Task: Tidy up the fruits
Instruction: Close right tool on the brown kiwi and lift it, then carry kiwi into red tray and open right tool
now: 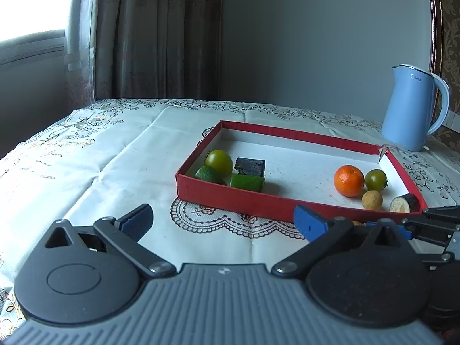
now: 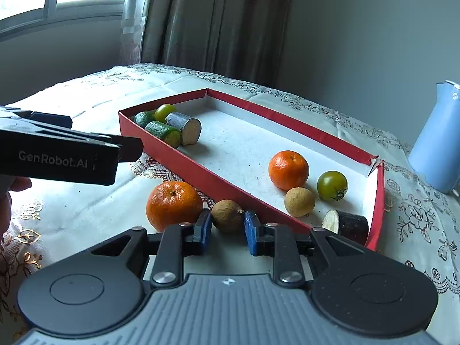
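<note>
A red tray [image 1: 230, 198] lies on the tablecloth. At its left end sit a green tomato [image 1: 219, 162], a lime [image 1: 207, 174], a green cut piece [image 1: 247, 182] and a dark cut piece [image 1: 249, 166]. Its right end holds a mandarin [image 2: 288, 169], a green tomato [image 2: 332, 185], a longan [image 2: 299, 201] and a dark stalk piece [image 2: 348, 224]. Outside the tray's near wall lie a second mandarin [image 2: 174, 204] and a brown longan [image 2: 227, 215]. My right gripper [image 2: 228, 230] is shut on this longan, a blue pad on each side. My left gripper [image 1: 222, 215] stands open and empty before the tray.
A light blue kettle [image 1: 411, 109] stands behind the tray's right end. Curtains and a grey wall back the table. The left gripper's black body [image 2: 72, 149] reaches in from the left in the right wrist view, with part of a hand below it.
</note>
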The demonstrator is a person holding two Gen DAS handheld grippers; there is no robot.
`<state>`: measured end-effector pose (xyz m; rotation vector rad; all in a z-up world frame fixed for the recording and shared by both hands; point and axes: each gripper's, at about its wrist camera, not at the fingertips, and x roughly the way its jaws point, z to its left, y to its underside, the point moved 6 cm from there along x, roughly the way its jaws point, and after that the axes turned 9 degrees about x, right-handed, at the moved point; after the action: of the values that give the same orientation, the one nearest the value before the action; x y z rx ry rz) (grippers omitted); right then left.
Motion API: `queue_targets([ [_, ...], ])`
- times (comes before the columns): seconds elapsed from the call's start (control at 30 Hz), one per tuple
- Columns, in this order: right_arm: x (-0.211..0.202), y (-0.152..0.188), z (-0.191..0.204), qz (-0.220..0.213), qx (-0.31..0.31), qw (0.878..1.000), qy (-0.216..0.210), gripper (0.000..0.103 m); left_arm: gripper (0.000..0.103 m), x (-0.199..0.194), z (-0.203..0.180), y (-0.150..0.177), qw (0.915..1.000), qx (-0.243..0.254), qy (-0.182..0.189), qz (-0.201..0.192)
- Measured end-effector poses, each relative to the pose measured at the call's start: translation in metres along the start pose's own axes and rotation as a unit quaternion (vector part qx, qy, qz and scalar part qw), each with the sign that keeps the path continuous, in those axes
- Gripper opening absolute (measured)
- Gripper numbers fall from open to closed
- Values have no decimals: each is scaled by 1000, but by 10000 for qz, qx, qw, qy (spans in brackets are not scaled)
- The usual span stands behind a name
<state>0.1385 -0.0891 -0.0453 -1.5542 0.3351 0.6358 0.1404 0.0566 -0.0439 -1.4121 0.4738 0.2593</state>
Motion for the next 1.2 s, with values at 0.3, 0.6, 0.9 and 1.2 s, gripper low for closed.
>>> queue_targets([
  [0.3, -19, 0, -5, -227, 174, 9995, -152, 24, 103, 1, 0, 0, 10000, -21, 12, 21],
  [0.6, -48, -26, -56, -849, 499, 9939, 498, 24, 103, 2, -2, 2, 10000, 41, 18, 39],
  [0.9, -1, -31, -106, -383, 772, 9914, 984, 24, 103, 3, -3, 2, 10000, 55, 23, 79],
  [1.2, 24, -30, -109, -144, 676, 9921, 1044, 24, 103, 4, -4, 3, 9999, 77, 36, 103],
])
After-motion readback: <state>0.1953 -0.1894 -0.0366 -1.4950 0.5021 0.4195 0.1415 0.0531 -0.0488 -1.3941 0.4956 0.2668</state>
